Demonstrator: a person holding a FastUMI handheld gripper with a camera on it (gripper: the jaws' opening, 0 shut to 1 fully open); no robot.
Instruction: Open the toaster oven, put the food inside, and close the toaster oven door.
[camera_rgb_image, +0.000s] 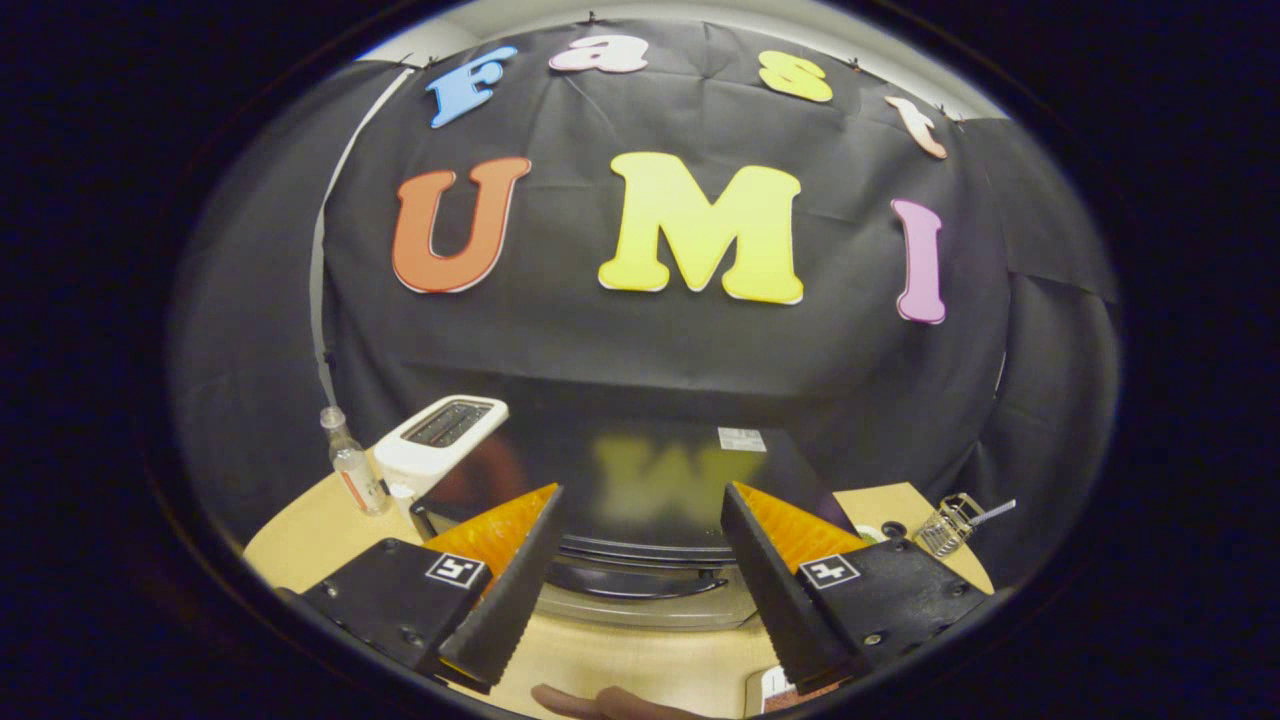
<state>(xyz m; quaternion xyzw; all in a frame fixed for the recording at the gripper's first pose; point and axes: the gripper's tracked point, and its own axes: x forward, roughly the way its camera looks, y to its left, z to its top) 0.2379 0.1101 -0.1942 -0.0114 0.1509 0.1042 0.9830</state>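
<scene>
Facing toaster oven (640, 500), gripper (640, 610) agape.

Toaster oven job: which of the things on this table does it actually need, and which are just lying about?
Needed for the job:
- toaster oven, door shut, with its handle just ahead of the fingers
- gripper, open, holding nothing

Just lying about:
- white toaster, left of the oven
- small clear bottle, beside the toaster
- small wire rack, right of the oven
</scene>
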